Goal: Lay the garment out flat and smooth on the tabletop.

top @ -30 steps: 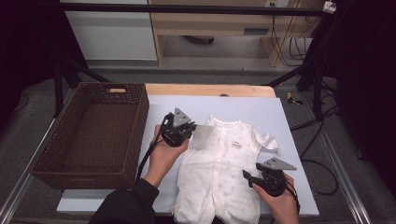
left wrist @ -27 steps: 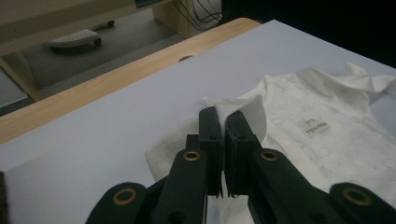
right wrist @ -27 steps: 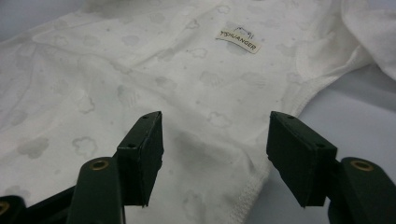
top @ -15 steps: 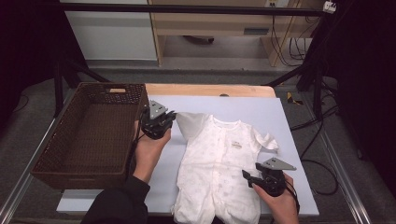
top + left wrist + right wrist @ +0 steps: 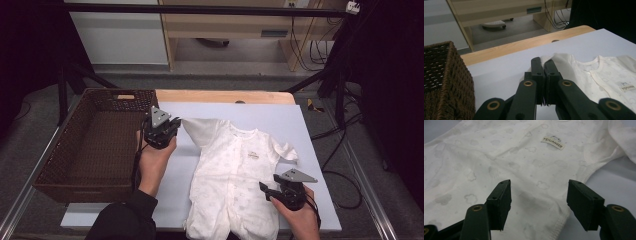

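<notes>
A white baby romper lies face up on the pale table top, collar toward the far side. My left gripper is shut on the end of its left sleeve, drawn out toward the basket; in the left gripper view the jaws pinch the sleeve cloth. My right gripper stands open at the romper's right side, low on the body. In the right gripper view its fingers straddle the cloud-patterned cloth near the side seam, below a small label.
A dark wicker basket stands at the table's left edge, right beside my left hand. A wooden strip runs along the table's far edge. Bare table lies right of the romper and behind it.
My left gripper has carried the sleeve out to the left, from over the romper's chest to beside the basket, unfolding it. The right gripper has stayed put.
</notes>
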Motion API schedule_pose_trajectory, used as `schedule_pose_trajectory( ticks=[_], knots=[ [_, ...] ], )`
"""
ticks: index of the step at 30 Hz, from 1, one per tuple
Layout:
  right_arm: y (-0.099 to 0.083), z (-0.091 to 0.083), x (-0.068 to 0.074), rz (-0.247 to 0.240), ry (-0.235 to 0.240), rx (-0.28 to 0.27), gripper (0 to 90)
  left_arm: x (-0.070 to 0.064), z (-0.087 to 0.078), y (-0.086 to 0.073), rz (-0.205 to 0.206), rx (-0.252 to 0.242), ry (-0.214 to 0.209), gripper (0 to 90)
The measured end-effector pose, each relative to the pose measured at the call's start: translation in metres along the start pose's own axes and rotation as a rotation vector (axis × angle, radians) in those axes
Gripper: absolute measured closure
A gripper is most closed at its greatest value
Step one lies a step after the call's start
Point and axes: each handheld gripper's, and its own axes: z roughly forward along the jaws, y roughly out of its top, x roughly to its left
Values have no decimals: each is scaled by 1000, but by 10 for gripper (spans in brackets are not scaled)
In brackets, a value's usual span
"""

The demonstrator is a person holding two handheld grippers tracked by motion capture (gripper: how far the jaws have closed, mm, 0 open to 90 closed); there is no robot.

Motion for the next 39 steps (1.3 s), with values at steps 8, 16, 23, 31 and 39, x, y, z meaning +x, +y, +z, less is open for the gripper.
schedule_pose_trajectory(
  ticks=[8, 16, 23, 31, 39],
  knots=[
    [0, 1, 1, 0, 1, 3, 366, 8, -1, -1, -11, 27, 33, 887],
    [0, 1, 1, -2, 2, 3, 366, 6, 1, -4, -1, 38, 37, 888],
    [0, 2, 2, -4, 7, 6, 366, 18, -9, 0, -32, 20, 109, 888],
    [0, 2, 2, -2, 6, 8, 366, 27, -10, -5, -60, 29, 114, 888],
    [0, 3, 2, -1, 8, 12, 363, 29, -1, -5, -34, 83, 102, 884]
  ],
)
